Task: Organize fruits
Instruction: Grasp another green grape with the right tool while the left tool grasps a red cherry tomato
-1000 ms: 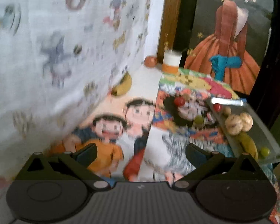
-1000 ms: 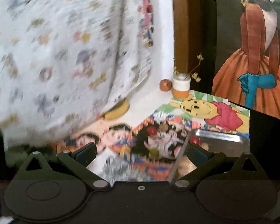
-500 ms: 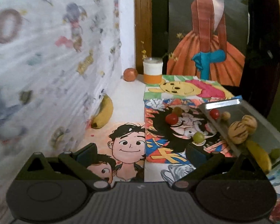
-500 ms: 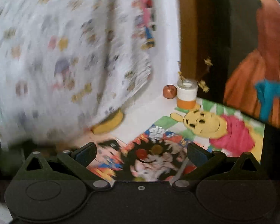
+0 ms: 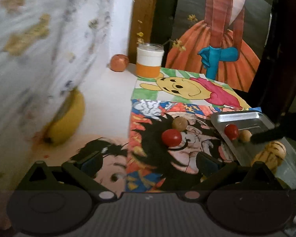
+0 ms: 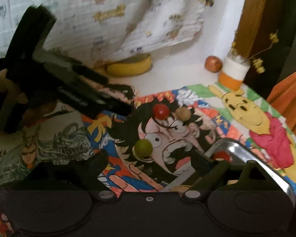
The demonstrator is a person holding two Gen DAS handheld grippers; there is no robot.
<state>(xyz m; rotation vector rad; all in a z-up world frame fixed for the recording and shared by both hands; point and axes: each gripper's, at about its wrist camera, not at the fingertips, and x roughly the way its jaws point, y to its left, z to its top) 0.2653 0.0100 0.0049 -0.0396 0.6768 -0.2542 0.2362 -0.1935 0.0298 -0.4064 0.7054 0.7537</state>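
Beside the shiny metal tray (image 6: 252,156) on the cartoon-covered bench (image 6: 128,173), a red ball fruit (image 6: 161,111), a tan one (image 6: 183,113) and a green one (image 6: 143,146) lie loose. The right gripper (image 6: 151,163), empty, has just been narrowing its jaws near the green fruit; the left gripper (image 5: 148,161) hangs parted, holding nothing. A hasty pinch could likely send a round fruit rolling away from the tray.

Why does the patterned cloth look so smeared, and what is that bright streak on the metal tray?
Left wrist view: the patterned cloth is smeared by motion blur, while the jar stays fairly crisp. Right wrist view: the streak is glare on the metal tray rim; the room looks dim, and the fisheye lens darkens the corners.
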